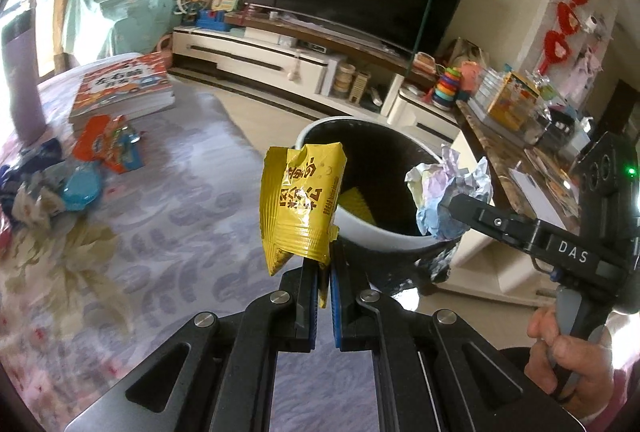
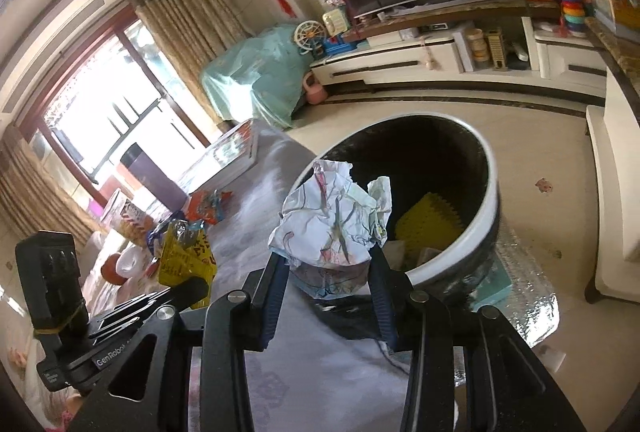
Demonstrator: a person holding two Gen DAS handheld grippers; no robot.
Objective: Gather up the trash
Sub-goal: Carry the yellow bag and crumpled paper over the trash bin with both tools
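Beside the desk edge, over the bin [image 1: 384, 232] rim: yellow wrapper [image 1: 298, 207] is pinched by the closed left tongs [image 1: 324, 274]; crumpled paper [image 2: 332, 220] is clamped in the right tongs [image 2: 330, 272]. More wrappers [image 1: 108, 143] are left on the desk [image 1: 160, 199].

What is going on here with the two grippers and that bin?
A person is collecting trash with two handheld grippers. The left gripper is shut on a yellow snack wrapper; the right gripper grips a crumpled paper ball. Both are held near the rim of the bin. More litter lies on the table.
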